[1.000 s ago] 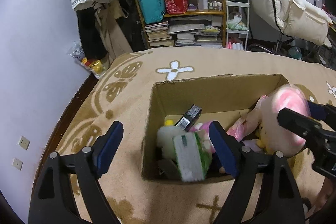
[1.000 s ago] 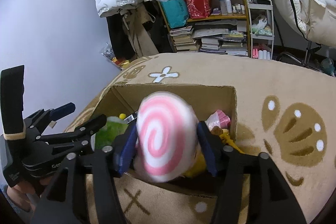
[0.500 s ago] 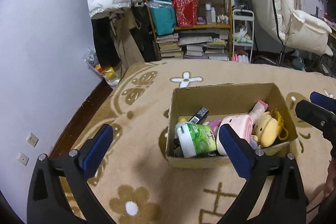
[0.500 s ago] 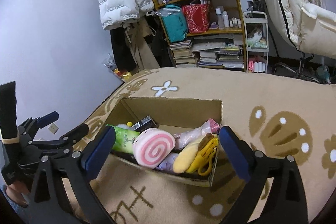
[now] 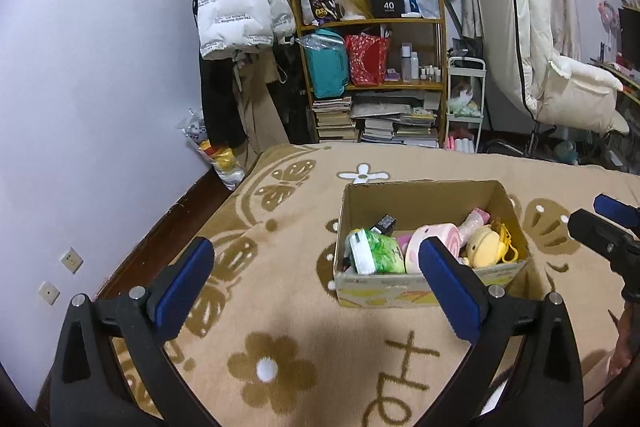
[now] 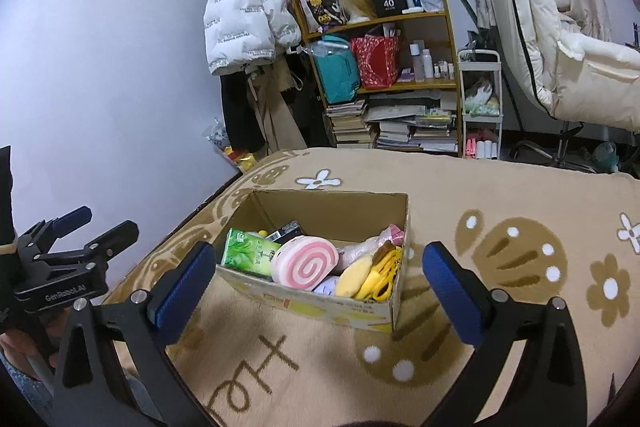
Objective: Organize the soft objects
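An open cardboard box [image 5: 424, 289] [image 6: 320, 301] stands on the beige patterned blanket. Inside lie a pink swirl roll plush [image 6: 306, 265] [image 5: 434, 237], a green tissue pack [image 6: 250, 251] [image 5: 376, 257], a yellow plush [image 5: 486, 245] [image 6: 356, 275], a pink bottle-shaped toy [image 5: 476, 221] and a small black box [image 6: 285, 231]. My left gripper [image 5: 316, 283] is open and empty, held back above the blanket before the box. My right gripper [image 6: 316, 281] is open and empty, raised in front of the box.
The blanket [image 5: 280, 327] covers a bed whose left edge drops to a dark floor strip [image 5: 160, 227] along the wall. Behind stand a cluttered bookshelf [image 5: 372, 75], a hanging white puffer jacket [image 5: 236, 11], a white cart [image 5: 464, 107] and a white chair [image 5: 560, 87].
The right gripper let go of the pink swirl roll plush, which now lies in the box. Both grippers opened wide and pulled back and up from the box.
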`<state>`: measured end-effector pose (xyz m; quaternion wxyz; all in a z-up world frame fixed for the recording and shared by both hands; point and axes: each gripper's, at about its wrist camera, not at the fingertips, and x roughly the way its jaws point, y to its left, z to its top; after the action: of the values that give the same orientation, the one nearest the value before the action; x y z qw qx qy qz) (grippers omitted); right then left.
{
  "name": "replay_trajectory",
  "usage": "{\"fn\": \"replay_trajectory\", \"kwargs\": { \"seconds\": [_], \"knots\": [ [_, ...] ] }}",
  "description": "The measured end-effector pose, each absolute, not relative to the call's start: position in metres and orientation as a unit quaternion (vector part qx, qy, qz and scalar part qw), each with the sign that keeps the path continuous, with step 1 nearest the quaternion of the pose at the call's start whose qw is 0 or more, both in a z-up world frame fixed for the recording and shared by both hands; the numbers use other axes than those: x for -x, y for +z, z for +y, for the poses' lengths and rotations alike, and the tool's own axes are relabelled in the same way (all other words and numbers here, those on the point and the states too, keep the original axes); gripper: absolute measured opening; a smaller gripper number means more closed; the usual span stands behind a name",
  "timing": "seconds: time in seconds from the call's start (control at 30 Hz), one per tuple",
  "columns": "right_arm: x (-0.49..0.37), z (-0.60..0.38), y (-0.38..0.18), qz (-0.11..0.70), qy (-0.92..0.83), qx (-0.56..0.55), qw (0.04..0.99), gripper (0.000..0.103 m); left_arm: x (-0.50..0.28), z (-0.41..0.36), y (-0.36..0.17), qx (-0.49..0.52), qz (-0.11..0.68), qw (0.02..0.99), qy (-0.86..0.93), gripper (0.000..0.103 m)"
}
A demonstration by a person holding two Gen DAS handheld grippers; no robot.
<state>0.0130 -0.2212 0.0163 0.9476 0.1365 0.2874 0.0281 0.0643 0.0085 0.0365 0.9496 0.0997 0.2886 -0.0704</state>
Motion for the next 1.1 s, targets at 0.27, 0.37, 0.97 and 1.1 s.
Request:
{"fn": "replay_trajectory", "kwargs": {
  "seconds": [0.27, 0.37, 0.97, 1.1],
  "knots": [
    [0.014, -0.222, 0.020, 0.275, 0.025, -0.138, 0.951, 0.103, -0.030, 0.021, 0.043, -0.087, 0.268, 0.957, -0.067, 0.103],
    [0.022, -0.218, 0.016, 0.275, 0.022, -0.123, 0.953, 0.103, -0.024, 0.023, 0.041, -0.078, 0.263, 0.959, -0.072, 0.103],
    [0.032, -0.224, -0.020, 0.289, 0.004, -0.109, 0.951, 0.103, -0.030, 0.015, 0.012, -0.095, 0.294, 0.948, -0.080, 0.103],
    [0.031, -0.225, -0.023, 0.292, 0.002, -0.111, 0.950, 0.103, -0.035, 0.016, 0.008, -0.086, 0.297, 0.948, -0.080, 0.103]
  ]
}}
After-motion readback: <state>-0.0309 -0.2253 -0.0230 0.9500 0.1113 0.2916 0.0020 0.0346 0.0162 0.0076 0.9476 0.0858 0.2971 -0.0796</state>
